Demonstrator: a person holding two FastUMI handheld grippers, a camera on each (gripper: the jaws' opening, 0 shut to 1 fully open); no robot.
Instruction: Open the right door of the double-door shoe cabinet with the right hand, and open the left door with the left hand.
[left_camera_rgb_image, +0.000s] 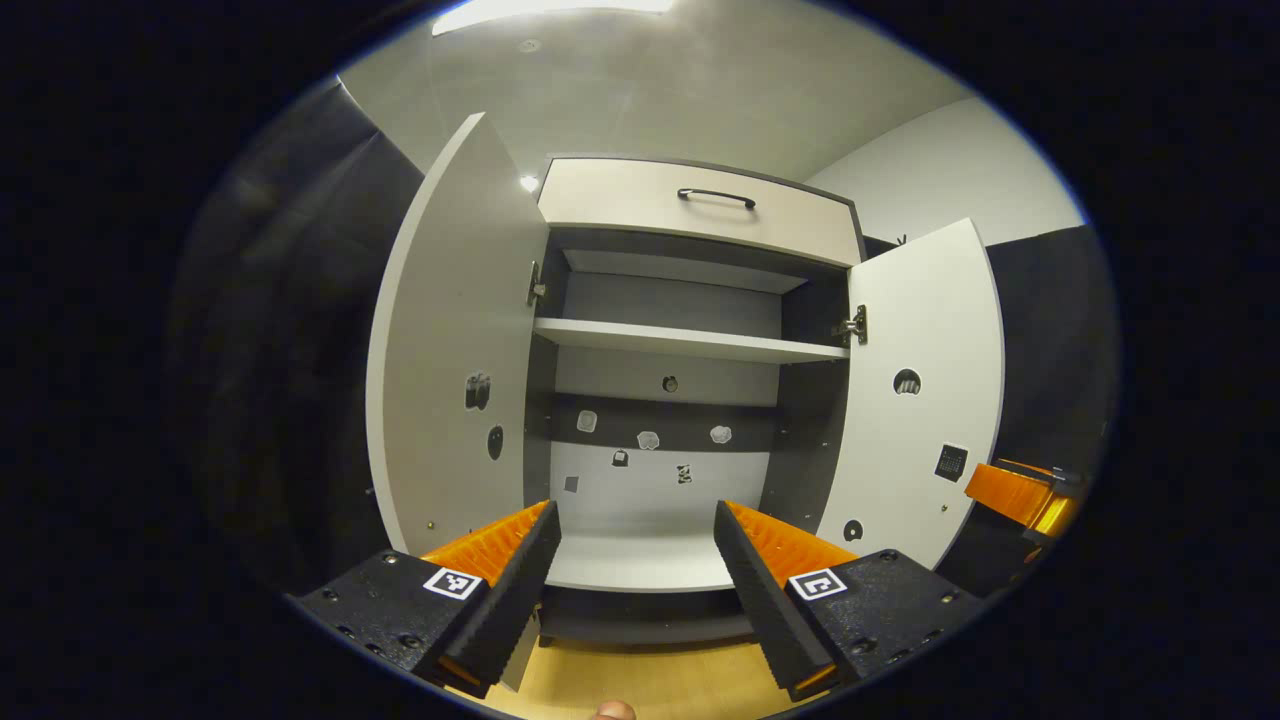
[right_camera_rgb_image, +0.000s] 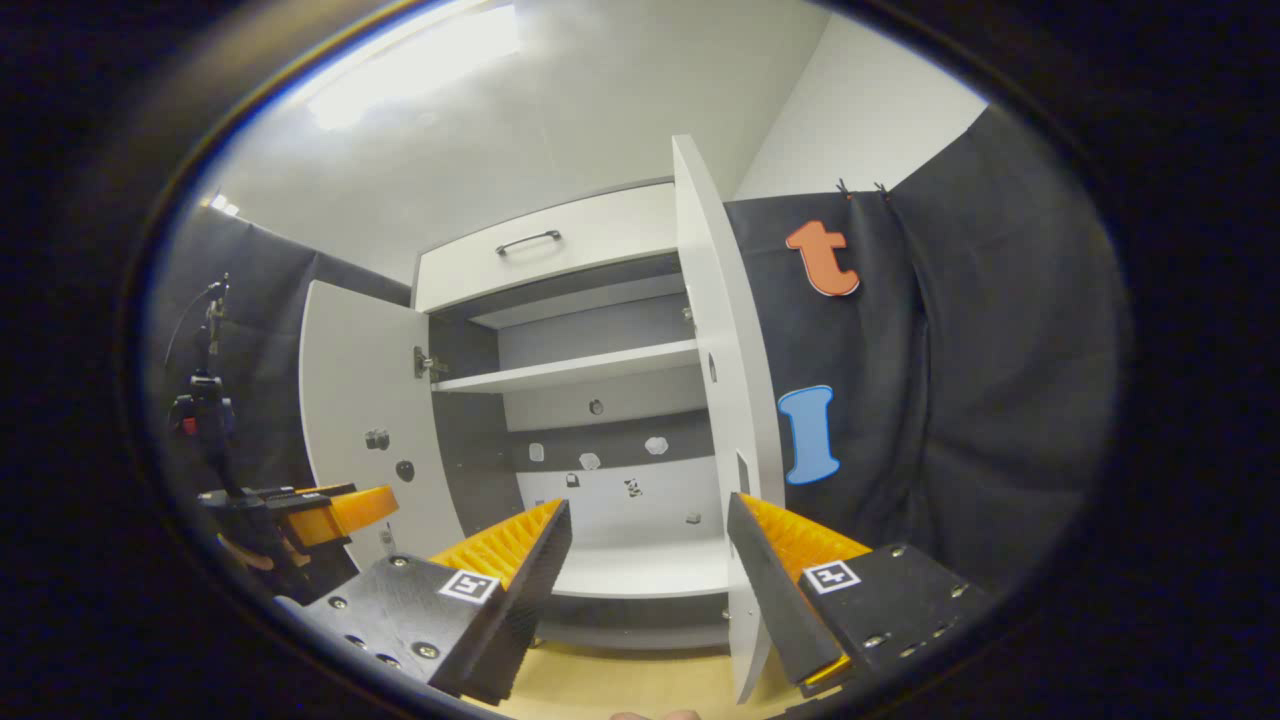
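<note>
The shoe cabinet (left_camera_rgb_image: 690, 200) stands ahead with both white doors swung open. In the left gripper view the left door (left_camera_rgb_image: 450, 350) is at the left and the right door (left_camera_rgb_image: 925, 400) at the right. My left gripper (left_camera_rgb_image: 637, 545) is open in front of the cabinet's inside, with nothing between its fingers. In the right gripper view the right door (right_camera_rgb_image: 725, 380) shows nearly edge-on, its lower edge just beside the right finger. My right gripper (right_camera_rgb_image: 648, 545) is open and holds nothing. The left door (right_camera_rgb_image: 365, 430) stands open at the left there.
Inside the cabinet is a white shelf (left_camera_rgb_image: 690, 343) and a bottom board (left_camera_rgb_image: 640, 560). A drawer with a dark handle (left_camera_rgb_image: 716, 196) sits on top. The other gripper (left_camera_rgb_image: 1020, 495) shows at the far right of the left gripper view. Black cloth hangs on both sides. The floor (left_camera_rgb_image: 640, 675) is light wood.
</note>
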